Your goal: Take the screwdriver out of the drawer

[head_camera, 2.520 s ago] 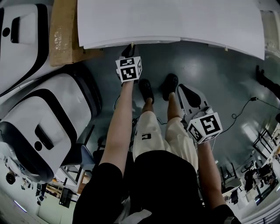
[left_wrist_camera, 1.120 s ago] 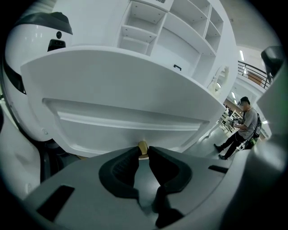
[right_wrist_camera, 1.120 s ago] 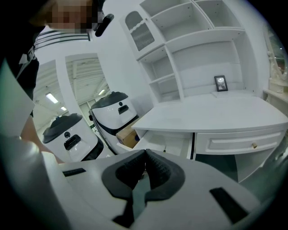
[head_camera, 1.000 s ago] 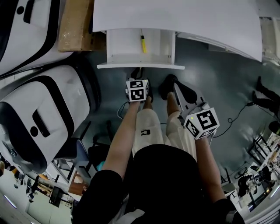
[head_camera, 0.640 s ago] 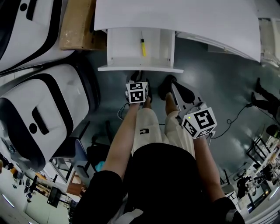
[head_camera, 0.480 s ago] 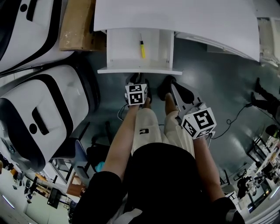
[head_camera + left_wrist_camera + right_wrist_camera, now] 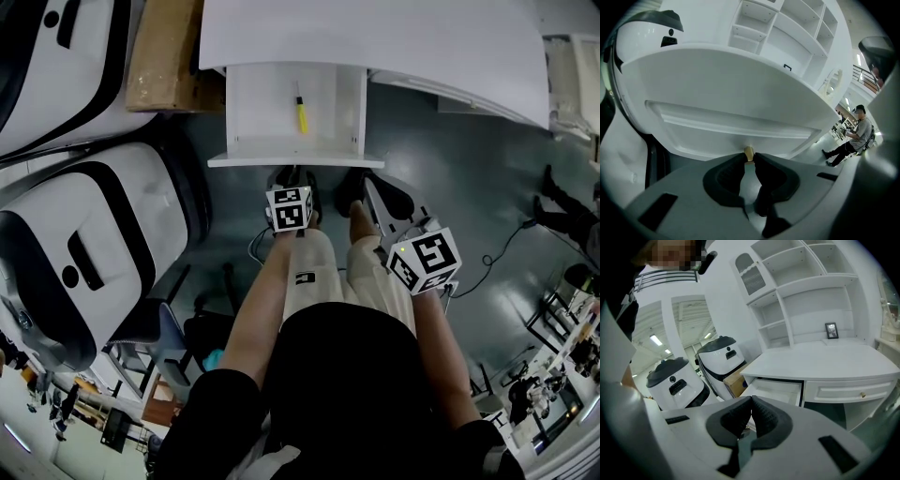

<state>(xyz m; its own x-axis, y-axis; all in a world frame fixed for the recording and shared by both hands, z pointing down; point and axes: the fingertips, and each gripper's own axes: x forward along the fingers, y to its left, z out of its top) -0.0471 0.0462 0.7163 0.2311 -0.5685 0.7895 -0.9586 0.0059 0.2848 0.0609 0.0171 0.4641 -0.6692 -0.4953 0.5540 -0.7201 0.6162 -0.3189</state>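
A white drawer (image 7: 258,103) stands pulled out from under the white desk (image 7: 375,37). A yellow screwdriver (image 7: 301,113) lies inside it near the middle, pointing front to back. My left gripper (image 7: 289,175) is at the drawer's front panel (image 7: 740,126). In the left gripper view its jaws (image 7: 749,157) are closed on the small brass knob (image 7: 748,151). My right gripper (image 7: 373,190) hangs to the right, below the drawer front, shut with nothing in it (image 7: 751,401). The right gripper view shows the open drawer (image 7: 776,387) from the side; the screwdriver is hidden there.
Two big white-and-black machines (image 7: 94,234) stand left of the desk, with a cardboard box (image 7: 164,56) behind them. My legs and shoes (image 7: 349,192) are under the drawer front. A second shut drawer (image 7: 853,392) is to the right. A cable (image 7: 511,248) lies on the floor.
The drawer was shut in the earliest frame and is now out. Over the last second it slid a little further toward me with my left gripper. The right gripper stayed put.
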